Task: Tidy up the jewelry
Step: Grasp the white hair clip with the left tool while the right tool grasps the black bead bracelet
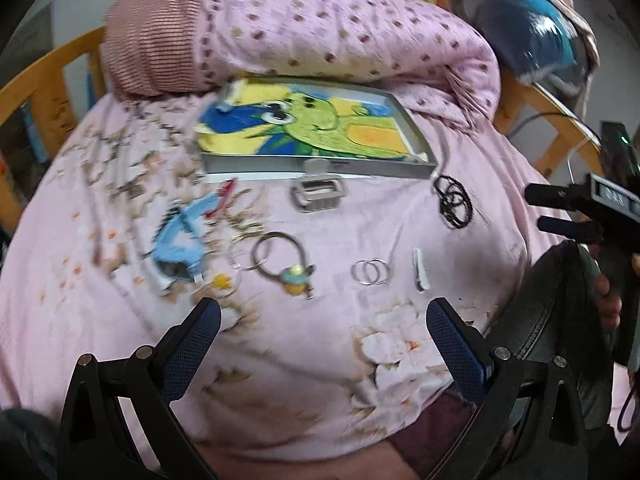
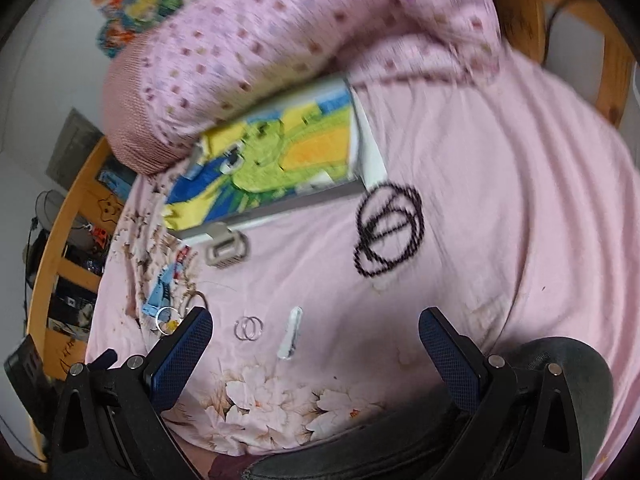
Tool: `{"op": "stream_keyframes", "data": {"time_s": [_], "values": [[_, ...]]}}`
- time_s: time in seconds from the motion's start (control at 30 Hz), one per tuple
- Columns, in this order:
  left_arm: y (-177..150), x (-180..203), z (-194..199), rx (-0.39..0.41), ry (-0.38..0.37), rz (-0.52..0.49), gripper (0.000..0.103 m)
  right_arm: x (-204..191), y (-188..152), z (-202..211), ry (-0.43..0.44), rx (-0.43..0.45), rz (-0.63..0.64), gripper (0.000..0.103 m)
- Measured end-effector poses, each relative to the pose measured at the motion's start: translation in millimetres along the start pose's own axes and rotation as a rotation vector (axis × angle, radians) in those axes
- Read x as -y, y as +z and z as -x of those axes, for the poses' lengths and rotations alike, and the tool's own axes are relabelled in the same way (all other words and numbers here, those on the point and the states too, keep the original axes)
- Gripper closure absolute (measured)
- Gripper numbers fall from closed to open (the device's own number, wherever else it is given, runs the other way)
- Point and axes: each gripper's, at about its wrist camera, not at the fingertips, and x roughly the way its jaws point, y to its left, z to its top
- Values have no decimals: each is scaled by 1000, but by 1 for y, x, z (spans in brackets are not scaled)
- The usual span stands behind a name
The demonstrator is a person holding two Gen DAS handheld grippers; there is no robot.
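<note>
I've got both grippers hovering over the pink bedsheet [image 1: 300, 360], nothing held: left gripper [image 1: 322, 320] jaws spread wide, right gripper [image 2: 316, 330] jaws also spread, both empty. Jewelry's laid out on the sheet in front of the open metal case [image 1: 320, 168], which has a cartoon cloth lining and its latch [image 1: 318, 194] flopped fwd. L to R from the left cam: blue hair clip [image 1: 178, 240], a keyring w/ a small yellow-green charm [image 1: 280, 260], a pair of silver hoops [image 1: 370, 271] side by side, a white clip [image 1: 419, 270], and a coiled black bead strand [image 1: 454, 200] just off the case's right corner. Something red [image 1: 224, 194] above the blue clip, too blurred to ID, maybe another clip. Right cam has the hoops and white clip between its fingers, beads farther up. Rolled pink blanket [image 1: 320, 28] sits behind the case.
</note>
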Motion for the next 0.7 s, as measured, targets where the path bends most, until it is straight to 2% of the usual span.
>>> {"op": "stream_keyframes", "data": {"time_s": [0.17,0.3,0.57,0.6,0.7], "values": [[7,10,-33,-43,-35,-51,4,14,19,-20,0,-79,-33,0],[14,10,-53,-72,-53,-53,6,22,28,-38,-18,-129,-35,0],[21,18,-74,-102,-140,-46,6,31,53,-63,-52,-175,-37,0],[23,21,-77,-100,-154,-50,7,32,56,-65,-60,-179,-35,0],[27,30,-85,-108,-187,-61,20,32,68,-79,-88,-191,-16,0]]}}
